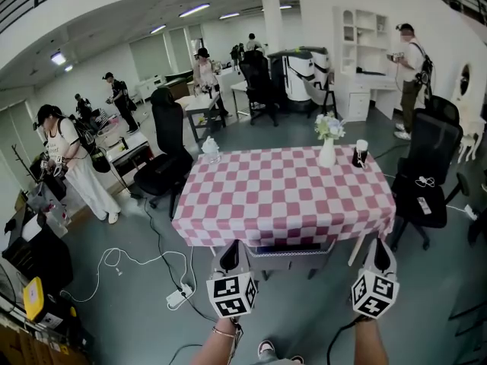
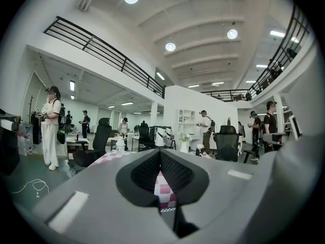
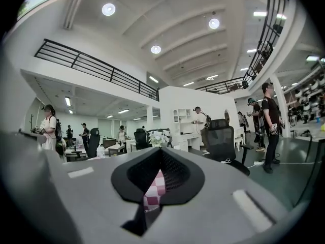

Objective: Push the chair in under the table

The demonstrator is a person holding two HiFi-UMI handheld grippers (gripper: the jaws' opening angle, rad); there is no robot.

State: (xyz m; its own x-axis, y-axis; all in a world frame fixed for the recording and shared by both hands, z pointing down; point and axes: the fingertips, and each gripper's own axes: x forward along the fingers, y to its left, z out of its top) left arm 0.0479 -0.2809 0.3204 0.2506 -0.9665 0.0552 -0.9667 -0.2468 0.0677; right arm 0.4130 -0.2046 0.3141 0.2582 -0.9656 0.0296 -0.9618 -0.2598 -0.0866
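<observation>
The table [image 1: 285, 196] wears a pink-and-white check cloth and stands in the middle of the head view. At its near edge a grey chair [image 1: 288, 258] shows just below the cloth's hem, mostly hidden by it. My left gripper [image 1: 230, 248] is to the left of the chair and my right gripper [image 1: 379, 243] is well to its right, near the table's corner. Both point level at the table. In the left gripper view the left gripper [image 2: 160, 154] has its jaws shut with nothing between them. The right gripper [image 3: 161, 152] looks the same in its own view. I cannot tell whether either touches the chair.
A vase of flowers [image 1: 328, 139], a dark cup [image 1: 361, 153] and a clear bottle [image 1: 211, 150] stand on the table's far side. Black office chairs stand at its left [image 1: 163, 158] and right [image 1: 426, 173]. A power strip [image 1: 179, 296] and cables lie on the floor at left. People stand around.
</observation>
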